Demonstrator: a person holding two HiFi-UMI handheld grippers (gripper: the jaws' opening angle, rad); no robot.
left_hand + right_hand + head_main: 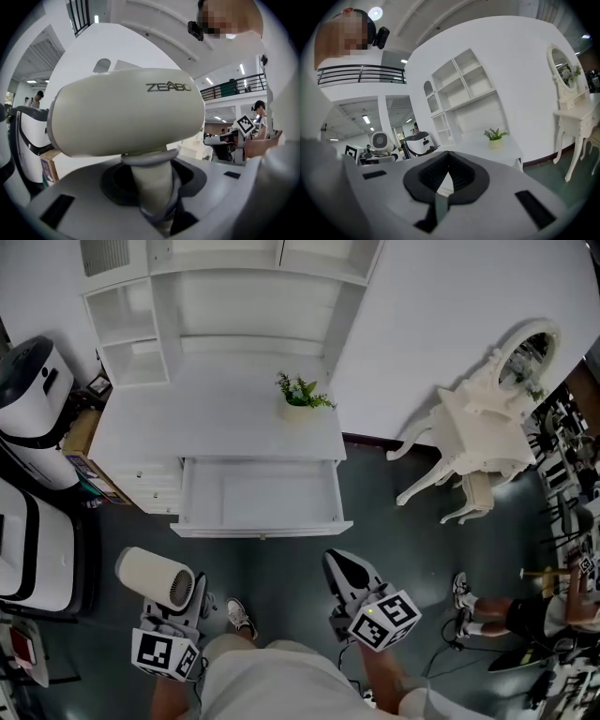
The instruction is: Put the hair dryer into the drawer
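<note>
A cream hair dryer point(155, 577) with a round barrel is upright in my left gripper point(183, 604), low at the left of the head view. In the left gripper view the barrel point(126, 112) fills the picture and the jaws of the left gripper point(151, 197) are shut on its handle. The white desk point(216, 418) stands ahead with its drawer point(262, 493) pulled out and nothing in it. My right gripper point(343, 570) hangs just in front of the drawer's right end. Its jaws point(443, 187) are shut with nothing between them.
A small potted plant point(302, 399) stands on the desk's right side, under a white shelf unit point(234, 296). A white vanity table with a mirror point(478, 427) is at the right, and a black-and-white appliance point(33, 390) at the left. Another person point(534, 615) stands far right.
</note>
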